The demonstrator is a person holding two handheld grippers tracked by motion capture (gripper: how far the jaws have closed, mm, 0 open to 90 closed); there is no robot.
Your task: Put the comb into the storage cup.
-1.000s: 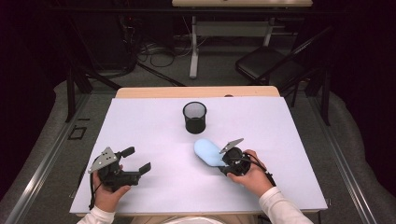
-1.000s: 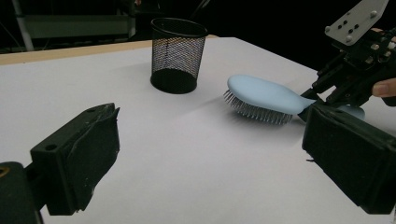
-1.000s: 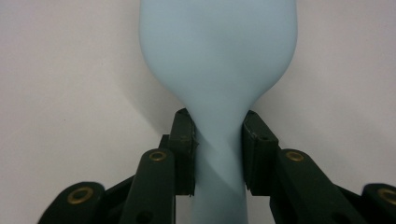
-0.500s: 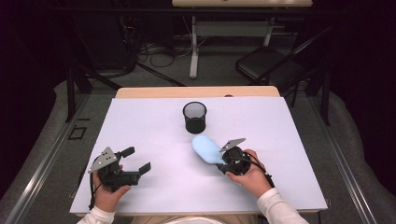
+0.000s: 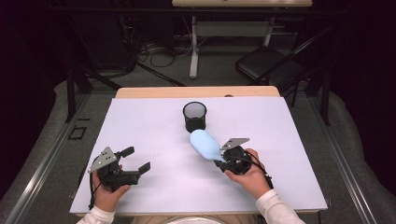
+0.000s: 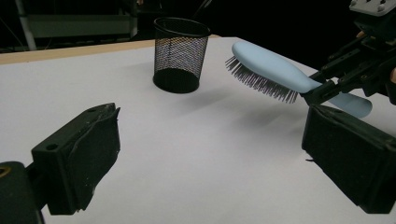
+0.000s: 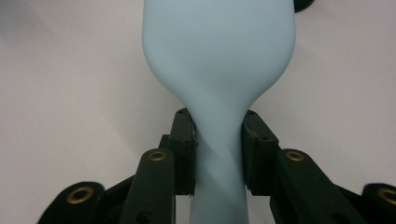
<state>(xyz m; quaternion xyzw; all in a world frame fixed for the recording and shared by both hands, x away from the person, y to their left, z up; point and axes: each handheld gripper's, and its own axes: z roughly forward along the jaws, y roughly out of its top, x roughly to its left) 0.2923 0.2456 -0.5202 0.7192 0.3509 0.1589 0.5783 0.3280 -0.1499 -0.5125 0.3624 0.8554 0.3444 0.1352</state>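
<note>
Pale-blue hairbrush (image 5: 205, 144) sat mid-frame, lifted off the desk (image 5: 289, 121), my right gripper (image 5: 223, 161) clamping its handle. My left gripper (image 5: 135, 161) gaped empty. A tilted approach could clip the mesh cup (image 5: 194, 116) and topple it.

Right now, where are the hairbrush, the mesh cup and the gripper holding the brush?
hairbrush (image 5: 204, 143): high view, on the smooth blue back of its head.
mesh cup (image 6: 180, 57): left gripper view, on its black mesh wall.
right gripper (image 7: 218, 149): right gripper view, midway between the jaws clamping the handle.
</note>
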